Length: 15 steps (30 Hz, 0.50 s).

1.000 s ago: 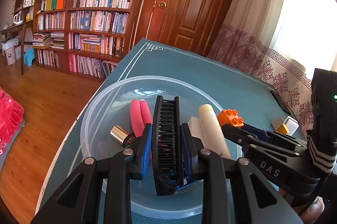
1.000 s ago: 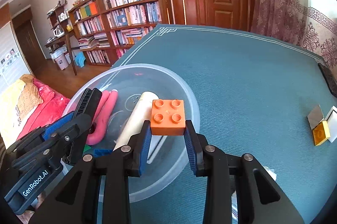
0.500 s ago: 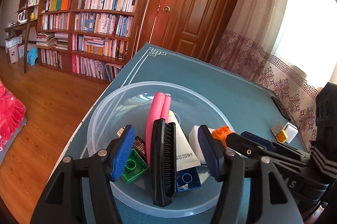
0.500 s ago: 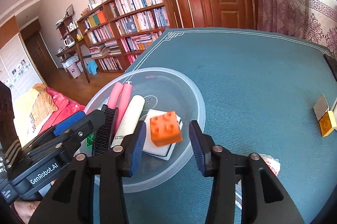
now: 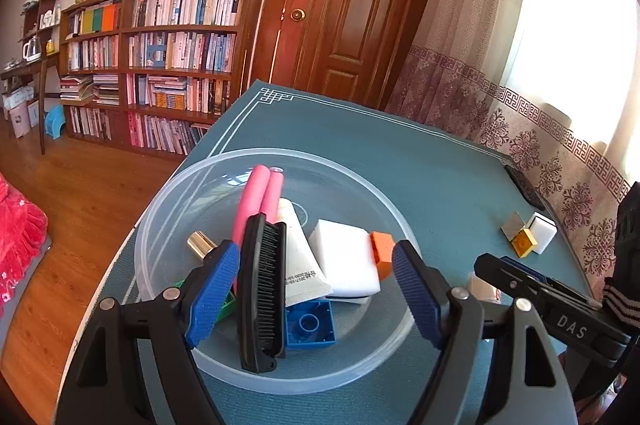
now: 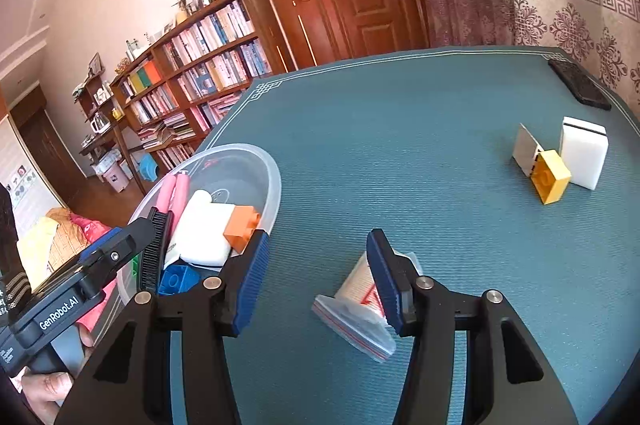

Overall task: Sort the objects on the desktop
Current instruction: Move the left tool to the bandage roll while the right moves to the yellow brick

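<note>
With both the left claw [image 5: 312, 293] and right claw [image 6: 316, 279] spread wide and empty, the right should settle squarely over the zip bag [image 6: 362, 309] just beneath it before closing; the plastic bowl [image 5: 360, 377] holds one comb [image 5: 262, 289], three bricks, one sponge [image 5: 346, 257], while one yellow brick [image 6: 551, 176] waits on the table [image 6: 400, 129].

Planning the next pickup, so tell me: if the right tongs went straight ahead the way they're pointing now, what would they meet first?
Most likely the small plastic bag with white contents lying on the table mat, just ahead of the open right tongs and partly behind one finger. Beyond it the mat looks bare; the yellow block sits off to the right.
</note>
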Each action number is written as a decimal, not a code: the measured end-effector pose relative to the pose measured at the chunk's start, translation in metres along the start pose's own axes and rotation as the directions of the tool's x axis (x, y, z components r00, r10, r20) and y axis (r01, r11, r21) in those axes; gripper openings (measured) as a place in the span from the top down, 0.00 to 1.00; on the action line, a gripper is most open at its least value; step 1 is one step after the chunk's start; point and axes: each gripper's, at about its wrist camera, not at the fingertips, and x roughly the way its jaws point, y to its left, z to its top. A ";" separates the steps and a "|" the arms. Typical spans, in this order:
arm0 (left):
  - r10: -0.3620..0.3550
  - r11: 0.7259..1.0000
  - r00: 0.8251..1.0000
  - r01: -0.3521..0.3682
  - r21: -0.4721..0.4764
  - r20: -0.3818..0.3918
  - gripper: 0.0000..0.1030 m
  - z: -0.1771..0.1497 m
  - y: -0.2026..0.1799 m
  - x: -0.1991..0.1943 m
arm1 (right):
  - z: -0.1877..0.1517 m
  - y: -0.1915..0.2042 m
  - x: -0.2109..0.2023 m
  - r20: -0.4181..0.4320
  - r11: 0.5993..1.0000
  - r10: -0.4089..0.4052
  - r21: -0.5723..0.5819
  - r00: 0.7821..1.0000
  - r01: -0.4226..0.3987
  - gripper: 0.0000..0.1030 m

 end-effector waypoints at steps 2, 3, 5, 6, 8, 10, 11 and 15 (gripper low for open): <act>-0.008 1.000 1.000 0.008 0.013 -0.001 0.20 -0.001 -0.008 -0.001 | -0.002 -0.007 -0.005 0.008 1.000 -0.014 0.009 1.000 0.013 0.47; -0.011 1.000 1.000 0.011 0.018 -0.002 0.20 -0.001 -0.012 -0.002 | -0.004 -0.011 -0.008 0.013 1.000 -0.021 0.013 1.000 0.021 0.47; -0.020 0.999 1.000 0.020 0.030 -0.005 0.20 -0.002 -0.020 -0.004 | -0.007 -0.020 -0.013 0.024 0.999 -0.039 0.022 0.999 0.038 0.47; -0.026 0.999 1.000 0.026 0.038 -0.006 0.20 -0.003 -0.025 -0.005 | -0.009 -0.025 -0.016 0.029 0.998 -0.049 0.028 0.998 0.048 0.47; -0.036 0.998 0.999 0.037 0.055 -0.010 0.20 -0.005 -0.036 -0.005 | -0.010 -0.036 -0.021 0.035 0.997 -0.066 0.046 0.997 0.065 0.47; -0.049 0.996 0.999 0.050 0.076 -0.016 0.20 -0.007 -0.048 -0.005 | -0.011 -0.048 -0.027 0.040 0.995 -0.079 0.068 0.996 0.076 0.47; -0.057 0.995 0.998 0.059 0.086 -0.021 0.20 -0.008 -0.054 -0.005 | -0.012 -0.053 -0.029 0.042 0.994 -0.086 0.077 0.995 0.083 0.47; -0.087 0.987 0.995 0.092 0.134 -0.043 0.20 -0.014 -0.078 -0.002 | -0.017 -0.075 -0.040 0.054 0.988 -0.122 0.105 0.991 0.116 0.47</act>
